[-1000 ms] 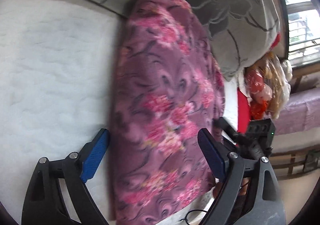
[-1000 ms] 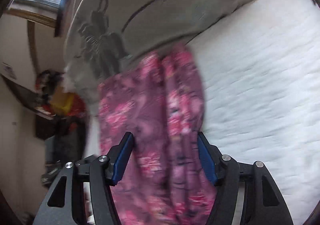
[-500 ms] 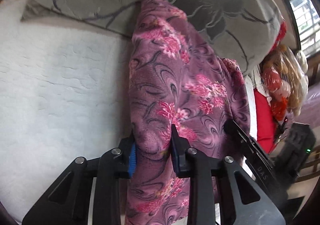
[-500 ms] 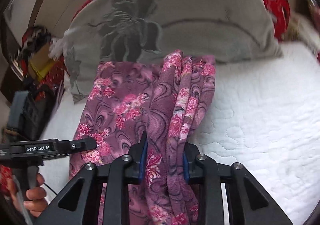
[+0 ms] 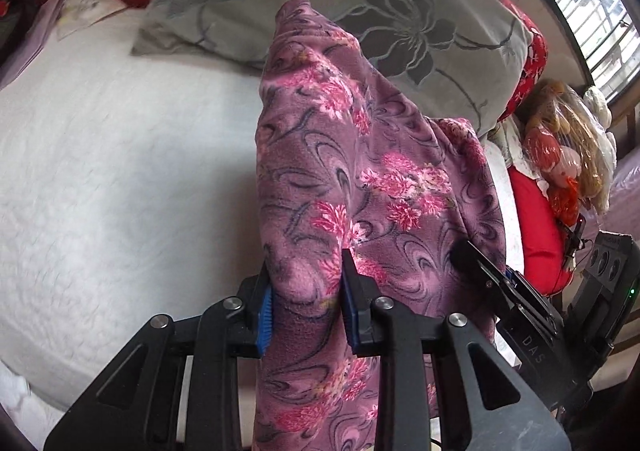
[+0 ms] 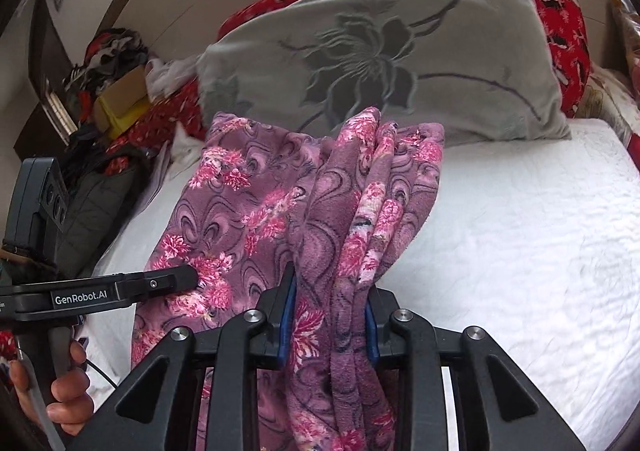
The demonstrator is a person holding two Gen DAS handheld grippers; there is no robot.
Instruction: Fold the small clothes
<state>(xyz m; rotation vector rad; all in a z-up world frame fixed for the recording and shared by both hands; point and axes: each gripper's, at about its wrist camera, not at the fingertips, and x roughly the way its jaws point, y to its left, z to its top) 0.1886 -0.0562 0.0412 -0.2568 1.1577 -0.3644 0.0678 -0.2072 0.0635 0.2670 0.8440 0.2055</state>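
Fleece fills both wrist views: a purple garment with pink flowers and dark swirls, gripped at two spots and lifted off the white quilted bed. The left claw has just closed within the last second, and its blue pads now pinch a thick fold of the cloth between them. From that pinch the fabric runs forward and up to a peak ahead of the claw, and the loose end hangs down below the fingers.

Over to the right claw: it too has just closed, and it is clamped on a bunch of several gathered layers of the same purple garment. The folds stand up ahead of its fingers, with a flatter panel spreading off to the left of them.

In the right wrist view, the left claw comes in from the left side, its tip on that flat panel, and a hand grips its handle at the lower left. In the left wrist view, the right claw shows just to the right, against the cloth's far edge.

Beyond both claws lies a grey pillow with a dark flower print, and a red patterned blanket behind it.
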